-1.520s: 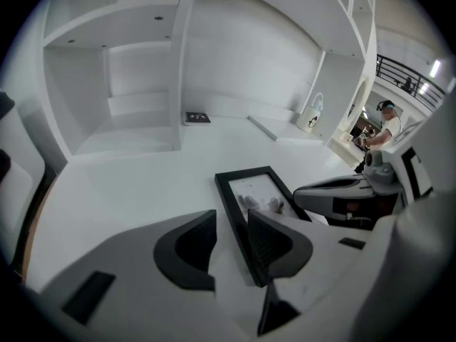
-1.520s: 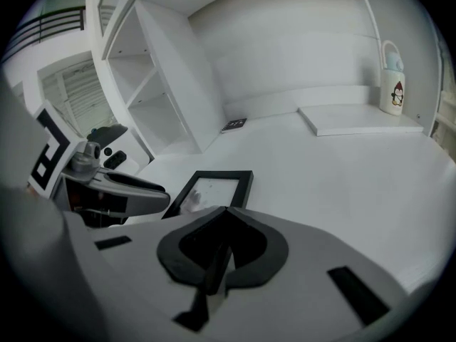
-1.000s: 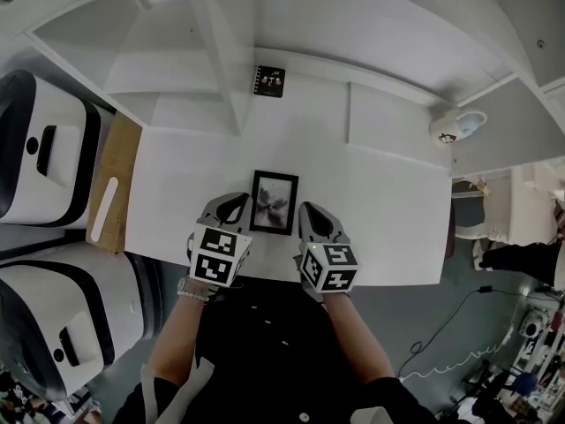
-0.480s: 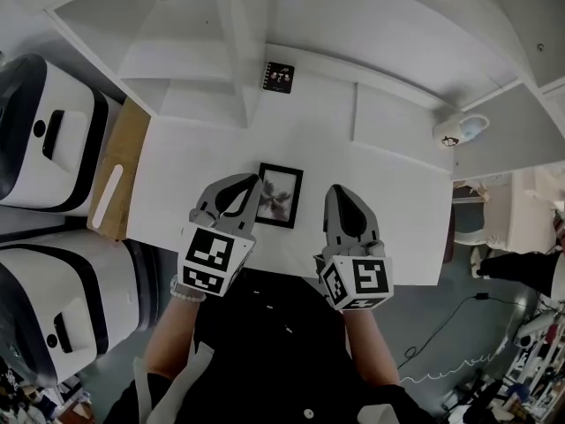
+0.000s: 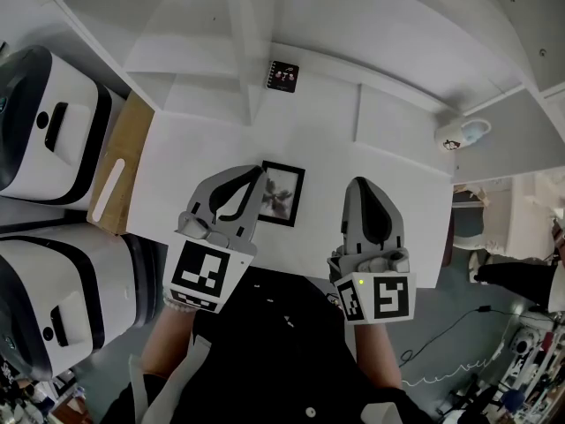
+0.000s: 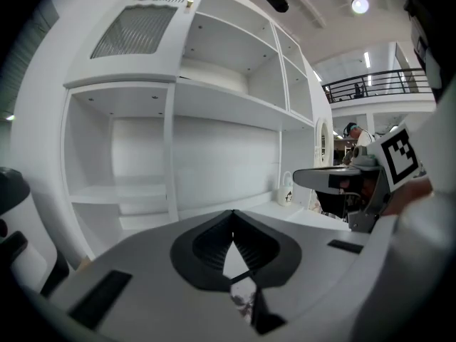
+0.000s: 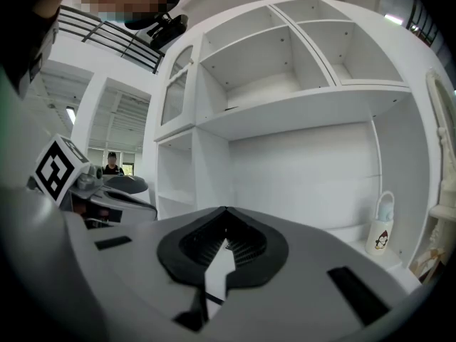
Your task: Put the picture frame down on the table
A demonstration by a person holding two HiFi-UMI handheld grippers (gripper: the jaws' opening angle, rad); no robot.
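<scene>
Twice clenched on nothing: left gripper (image 5: 257,174), right gripper (image 5: 361,185). Between them, flat on table (image 5: 190,162), picture frame (image 5: 282,194), seemingly touching neither.

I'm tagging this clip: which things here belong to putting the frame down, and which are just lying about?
In the job: picture frame, table, left gripper, right gripper.
Lying about: small dark card on the shelf, white mug, wooden board.

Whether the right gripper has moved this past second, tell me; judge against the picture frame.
Yes. The right gripper drew rightward off the picture frame's edge; bare table lies between.
</scene>
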